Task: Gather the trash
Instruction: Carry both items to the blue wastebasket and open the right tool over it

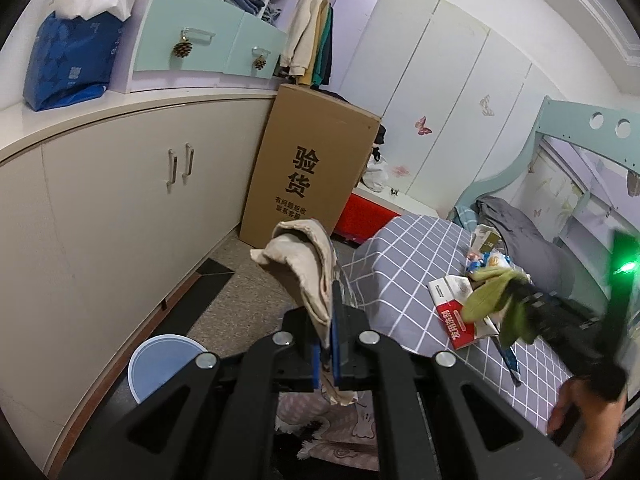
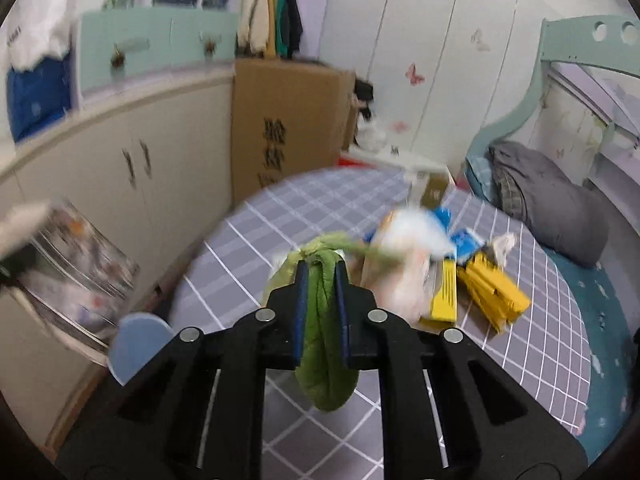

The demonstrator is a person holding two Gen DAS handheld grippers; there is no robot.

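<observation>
My left gripper [image 1: 326, 320] pinches a crumpled beige cloth [image 1: 300, 268]; my right gripper [image 2: 322, 280] clamps a limp green cloth [image 2: 326, 344] above the grey checked bedsheet [image 2: 256, 216].

A tall cardboard box [image 1: 316, 160] is standing on the speckled floor [image 1: 248, 284], cream cabinets [image 1: 120, 200] running left of it, white wardrobe doors [image 1: 436, 92] lining the wall to its right.

Beige cloth [image 1: 304, 276] pinched, hanging; green cloth [image 2: 326, 344] pinched, drooping over bed.

Black left gripper [image 1: 329, 320] and right gripper [image 2: 322, 296], blue pads, silver round screws on angular arms.
</observation>
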